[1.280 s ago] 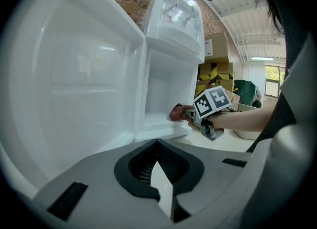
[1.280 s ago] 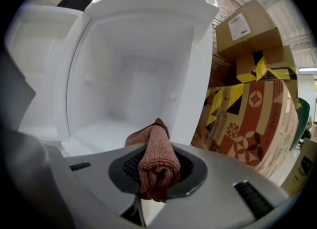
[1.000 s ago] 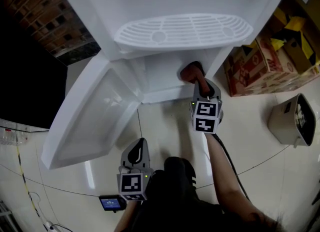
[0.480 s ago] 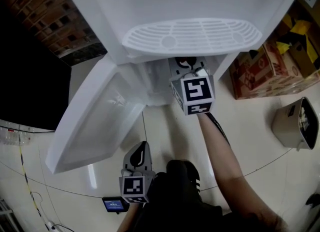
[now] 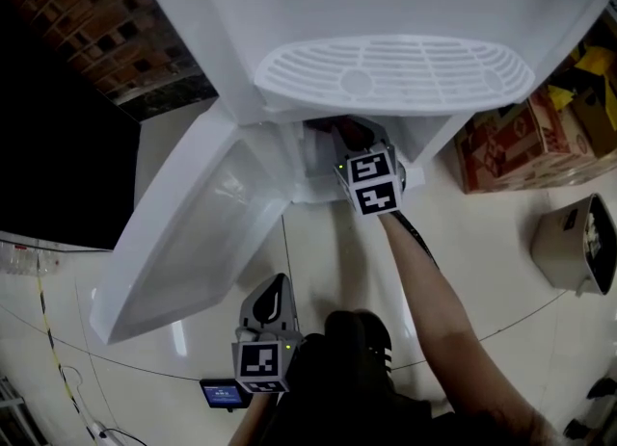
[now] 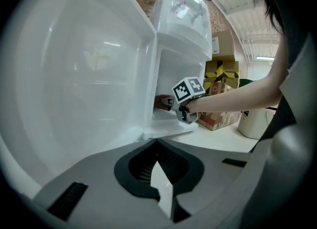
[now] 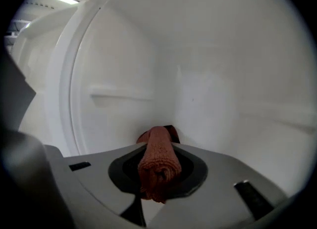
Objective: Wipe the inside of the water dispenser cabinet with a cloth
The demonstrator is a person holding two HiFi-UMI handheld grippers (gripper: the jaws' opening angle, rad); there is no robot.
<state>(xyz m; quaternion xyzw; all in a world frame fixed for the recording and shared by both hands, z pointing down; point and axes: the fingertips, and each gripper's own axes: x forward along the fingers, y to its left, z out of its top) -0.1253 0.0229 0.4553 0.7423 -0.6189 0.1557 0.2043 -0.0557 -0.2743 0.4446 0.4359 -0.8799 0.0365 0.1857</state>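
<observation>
The right gripper (image 5: 364, 153) is reaching into the water dispenser cabinet (image 7: 223, 94), its jaws clamping on a rolled reddish cloth (image 7: 157, 160) that is sticking out past the jaw tips toward the far inner wall. The left gripper (image 5: 270, 301) is hanging low and near, right of the open door (image 5: 193, 232), its jaws drawn together on nothing.

Looks to me like a storeroom or warehouse corner. Printed cardboard boxes (image 5: 521, 145) sit piled right beside the water dispenser (image 5: 386, 11), there's a bare brick wall (image 5: 87, 20) behind it, glossy floor tiles (image 5: 482, 242) in front, and a ribbed roof (image 6: 247, 18) with strip lights (image 6: 262, 58) above.
</observation>
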